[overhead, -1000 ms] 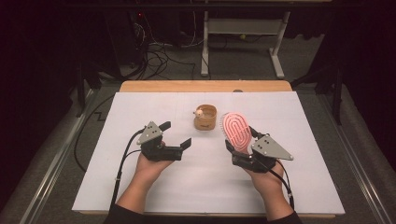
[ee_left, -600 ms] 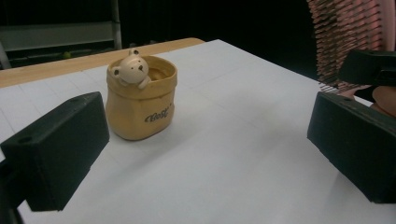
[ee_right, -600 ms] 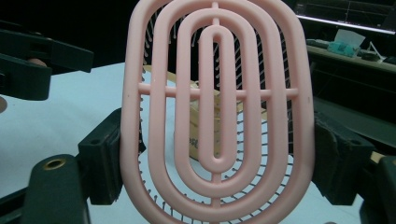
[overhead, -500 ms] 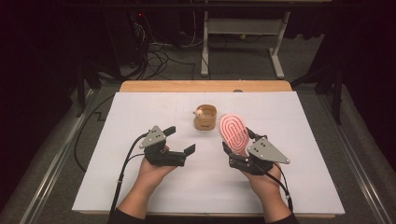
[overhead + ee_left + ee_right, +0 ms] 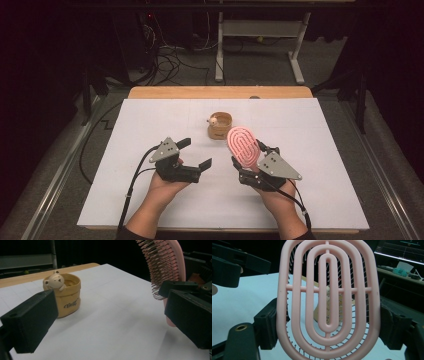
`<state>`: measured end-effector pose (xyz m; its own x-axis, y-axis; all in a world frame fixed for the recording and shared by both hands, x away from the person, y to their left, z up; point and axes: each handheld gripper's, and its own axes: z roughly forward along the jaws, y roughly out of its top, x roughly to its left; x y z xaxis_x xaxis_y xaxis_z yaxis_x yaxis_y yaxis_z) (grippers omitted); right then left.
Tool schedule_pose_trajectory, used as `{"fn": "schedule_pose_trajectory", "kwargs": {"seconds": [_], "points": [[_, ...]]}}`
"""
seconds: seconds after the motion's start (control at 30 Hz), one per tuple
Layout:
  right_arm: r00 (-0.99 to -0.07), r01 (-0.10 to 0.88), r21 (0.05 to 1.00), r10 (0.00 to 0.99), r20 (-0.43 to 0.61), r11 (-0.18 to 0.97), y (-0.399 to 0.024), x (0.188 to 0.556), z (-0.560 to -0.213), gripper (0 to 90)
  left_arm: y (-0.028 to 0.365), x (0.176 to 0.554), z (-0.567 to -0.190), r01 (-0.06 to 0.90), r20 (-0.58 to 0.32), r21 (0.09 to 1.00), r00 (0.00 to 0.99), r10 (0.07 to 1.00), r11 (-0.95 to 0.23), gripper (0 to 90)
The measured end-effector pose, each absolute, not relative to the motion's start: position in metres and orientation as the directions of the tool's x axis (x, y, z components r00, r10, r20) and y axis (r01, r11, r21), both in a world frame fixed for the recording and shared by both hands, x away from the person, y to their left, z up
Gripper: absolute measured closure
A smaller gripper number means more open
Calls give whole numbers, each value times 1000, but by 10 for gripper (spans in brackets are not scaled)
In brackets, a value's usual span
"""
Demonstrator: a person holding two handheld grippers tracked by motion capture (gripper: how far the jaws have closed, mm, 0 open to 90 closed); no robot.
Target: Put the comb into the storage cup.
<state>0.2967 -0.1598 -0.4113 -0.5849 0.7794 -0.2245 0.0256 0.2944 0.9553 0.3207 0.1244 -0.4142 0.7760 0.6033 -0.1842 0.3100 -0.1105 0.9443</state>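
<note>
While clamped upright in the right gripper [image 5: 246,161], pink hairbrush [image 5: 243,145], left gripper [image 5: 195,153] wide, empty

matt pink plastic brush [image 5: 327,302], glossy ceramic pot [image 5: 65,296]

Over this last second my left gripper [image 5: 195,153] has drifted a little toward me and slightly toward the middle of the white table cover [image 5: 150,120]; its jaws now sit a bit nearer to my right gripper [image 5: 246,161], so the gap between my two tools has narrowed. My right gripper has come back toward me a touch as well and edged inward, carrying the pink brush [image 5: 243,144] with it, so the brush head now sits slightly farther from the bear cup [image 5: 220,125] than it did, though it is near it just the same. Both shifts are small
</note>
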Motion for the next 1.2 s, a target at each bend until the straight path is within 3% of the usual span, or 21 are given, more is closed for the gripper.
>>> {"fn": "schedule_pose_trajectory", "kwargs": {"seconds": [1.2], "points": [[-634, -78, 927, 700, -330, 366, -123, 278, -421, 202, 107, 303, -397, 286, -189, 952, 825, 532, -106, 0]]}}
